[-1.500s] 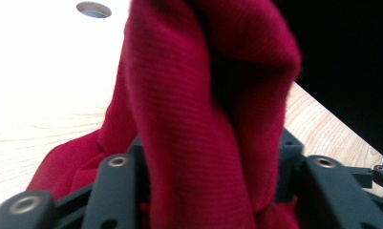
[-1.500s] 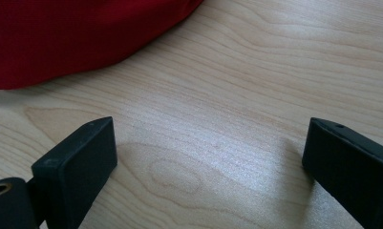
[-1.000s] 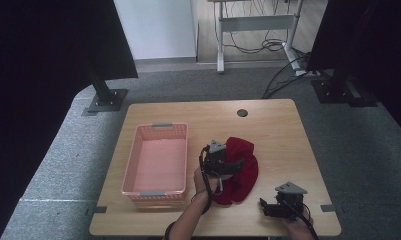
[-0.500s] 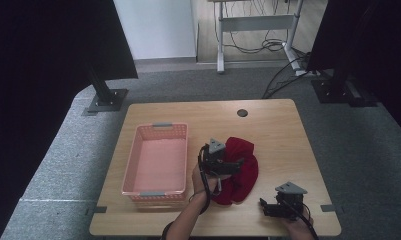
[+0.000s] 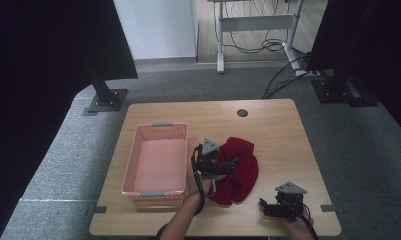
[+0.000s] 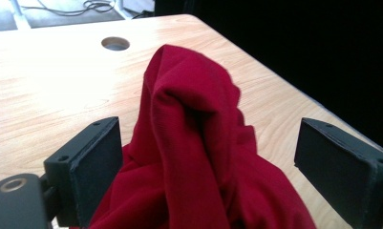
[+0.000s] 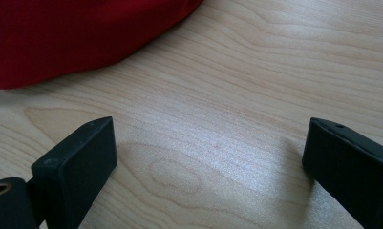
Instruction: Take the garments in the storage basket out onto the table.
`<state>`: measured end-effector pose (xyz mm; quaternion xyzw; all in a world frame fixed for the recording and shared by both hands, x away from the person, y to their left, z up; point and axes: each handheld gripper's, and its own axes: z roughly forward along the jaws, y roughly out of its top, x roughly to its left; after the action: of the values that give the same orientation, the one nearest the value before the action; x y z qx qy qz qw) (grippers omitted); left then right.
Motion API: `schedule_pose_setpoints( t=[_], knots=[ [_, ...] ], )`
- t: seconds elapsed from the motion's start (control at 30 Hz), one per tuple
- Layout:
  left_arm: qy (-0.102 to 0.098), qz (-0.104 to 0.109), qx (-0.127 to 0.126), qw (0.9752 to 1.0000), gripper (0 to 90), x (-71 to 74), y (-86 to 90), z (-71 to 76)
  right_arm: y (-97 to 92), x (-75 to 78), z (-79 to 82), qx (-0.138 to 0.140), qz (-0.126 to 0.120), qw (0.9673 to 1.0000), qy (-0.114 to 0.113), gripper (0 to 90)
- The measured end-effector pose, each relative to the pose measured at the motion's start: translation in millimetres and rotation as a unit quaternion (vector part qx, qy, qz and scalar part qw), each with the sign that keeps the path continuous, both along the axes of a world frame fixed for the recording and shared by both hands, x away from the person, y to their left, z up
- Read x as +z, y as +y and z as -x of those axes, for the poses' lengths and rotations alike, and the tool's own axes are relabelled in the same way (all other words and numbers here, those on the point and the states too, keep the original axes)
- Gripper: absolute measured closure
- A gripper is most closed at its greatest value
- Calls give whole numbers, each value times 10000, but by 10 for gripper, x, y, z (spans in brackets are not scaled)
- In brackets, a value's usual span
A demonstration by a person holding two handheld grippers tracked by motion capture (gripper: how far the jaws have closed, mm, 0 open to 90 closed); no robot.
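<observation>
A crumpled red cloth [image 5: 240, 167] lies on the wooden table [image 5: 278, 130], right of a pink basket [image 5: 156, 160]. My left gripper [image 5: 233, 163] hovers over the cloth's left part. In the left gripper view its jaws stand wide apart, and a raised fold of the red cloth [image 6: 189, 138] sits between them, with neither pad pressing it. My right gripper [image 5: 264, 207] rests near the table's front right edge, open. Bare wood lies between its jaws, and the red cloth's edge [image 7: 79, 38] shows farther off.
The pink basket [image 5: 156, 160] stands empty on the table's left half. A round cable hole [image 5: 242, 113] sits near the far edge. Black stands and a desk frame with cables stand on the grey carpet beyond the table.
</observation>
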<state>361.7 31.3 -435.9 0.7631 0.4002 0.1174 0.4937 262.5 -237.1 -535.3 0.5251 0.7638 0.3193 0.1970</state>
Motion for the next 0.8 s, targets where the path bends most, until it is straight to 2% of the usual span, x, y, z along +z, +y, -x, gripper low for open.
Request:
schedule_pose_setpoints(
  t=[0.07,0.37,0.57,0.8],
  knots=[
    [-68,-58,-3,10000,89,17,21,23,0,0,0,0,1,10000,1,42],
    [-262,2,-67,9996,89,141,213,154,-1,0,0,4,6,10000,-3,42],
    [-298,104,-77,9995,89,188,362,220,0,0,0,1,3,10000,2,42],
    [-362,69,-55,9993,90,194,533,295,1,0,0,0,2,10000,1,42]
  ],
)
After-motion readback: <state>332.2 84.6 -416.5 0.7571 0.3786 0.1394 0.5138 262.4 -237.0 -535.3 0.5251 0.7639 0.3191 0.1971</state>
